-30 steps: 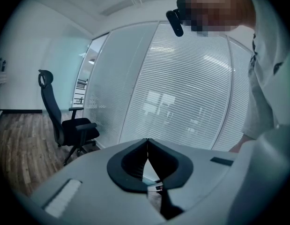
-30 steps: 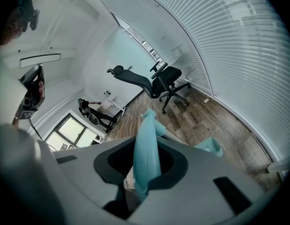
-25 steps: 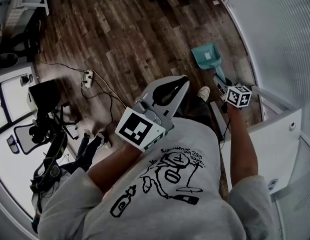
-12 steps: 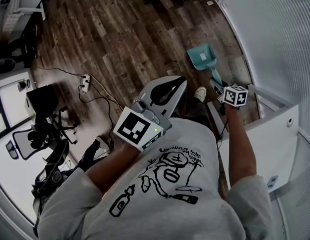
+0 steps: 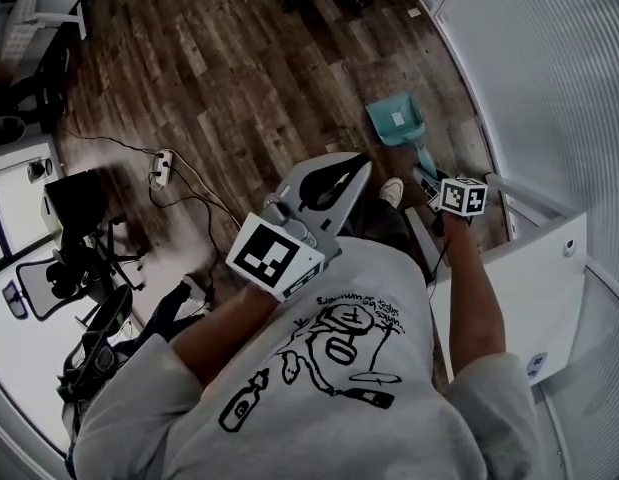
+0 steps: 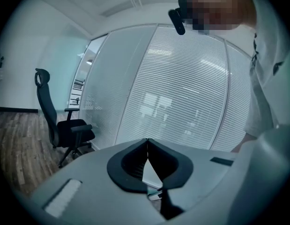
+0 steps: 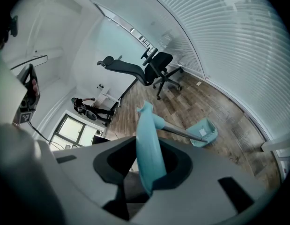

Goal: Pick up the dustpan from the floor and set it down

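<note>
The teal dustpan (image 5: 397, 123) has a long handle; its pan sits low over the wooden floor beside the blinds wall, and I cannot tell whether it touches the floor. My right gripper (image 5: 426, 180) is shut on the teal grip at the handle's top end. In the right gripper view the handle (image 7: 148, 149) runs between the jaws of the right gripper (image 7: 149, 170) out to the dustpan's pan (image 7: 204, 132). My left gripper (image 5: 357, 165) hovers in front of the person's chest, shut with nothing in it. In the left gripper view the left gripper (image 6: 147, 146) has its tips touching.
A glass wall with blinds (image 5: 549, 78) runs along the right. A white cabinet (image 5: 534, 288) stands below the right arm. A power strip with cables (image 5: 161, 165) lies on the floor at left, near black office chairs (image 5: 69, 268). Another chair (image 7: 156, 64) stands by the wall.
The head view has drifted a little, so everything sits slightly further left and lower. The right gripper has rolled slightly and keeps its hold on the handle. The left gripper has not moved.
</note>
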A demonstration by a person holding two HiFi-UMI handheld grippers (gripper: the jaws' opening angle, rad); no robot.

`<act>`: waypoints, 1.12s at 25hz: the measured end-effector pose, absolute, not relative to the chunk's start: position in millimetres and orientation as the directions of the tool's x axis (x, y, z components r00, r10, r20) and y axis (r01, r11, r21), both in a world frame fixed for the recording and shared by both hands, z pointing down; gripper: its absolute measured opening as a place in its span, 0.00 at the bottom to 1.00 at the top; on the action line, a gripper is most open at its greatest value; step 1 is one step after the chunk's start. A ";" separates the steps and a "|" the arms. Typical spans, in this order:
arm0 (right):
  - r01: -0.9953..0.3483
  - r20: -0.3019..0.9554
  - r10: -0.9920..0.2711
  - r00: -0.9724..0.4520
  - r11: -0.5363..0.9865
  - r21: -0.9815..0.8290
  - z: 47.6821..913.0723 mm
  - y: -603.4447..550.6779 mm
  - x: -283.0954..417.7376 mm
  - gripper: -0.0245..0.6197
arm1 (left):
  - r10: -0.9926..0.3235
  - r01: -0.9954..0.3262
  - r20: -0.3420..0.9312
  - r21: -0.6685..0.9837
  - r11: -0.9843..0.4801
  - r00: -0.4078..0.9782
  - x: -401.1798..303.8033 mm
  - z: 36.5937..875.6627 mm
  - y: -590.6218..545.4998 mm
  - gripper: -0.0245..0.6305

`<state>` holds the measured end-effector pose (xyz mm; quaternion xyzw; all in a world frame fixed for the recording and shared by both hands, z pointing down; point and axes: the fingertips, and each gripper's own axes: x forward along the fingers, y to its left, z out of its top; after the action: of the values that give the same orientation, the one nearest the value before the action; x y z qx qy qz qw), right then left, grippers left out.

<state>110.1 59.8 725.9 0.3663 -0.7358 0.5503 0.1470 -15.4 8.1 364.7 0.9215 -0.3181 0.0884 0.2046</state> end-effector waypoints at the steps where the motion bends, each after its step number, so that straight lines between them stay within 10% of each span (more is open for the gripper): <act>1: -0.704 0.623 -0.376 -0.686 0.126 -0.699 726.9 60.0 110.5 0.14 | -0.550 -0.622 0.293 0.321 -0.714 0.782 -15.8 364.6 8.2 0.04; 28: -0.756 0.703 -0.329 -0.630 0.053 -0.653 743.1 74.9 123.4 0.34 | -0.546 -0.617 0.289 0.321 -0.719 0.787 -13.6 363.0 6.4 0.04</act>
<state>123.4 74.9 743.1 0.3869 -0.7010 0.5691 0.1872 -13.6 6.4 363.0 0.9229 -0.3148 0.0872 0.2037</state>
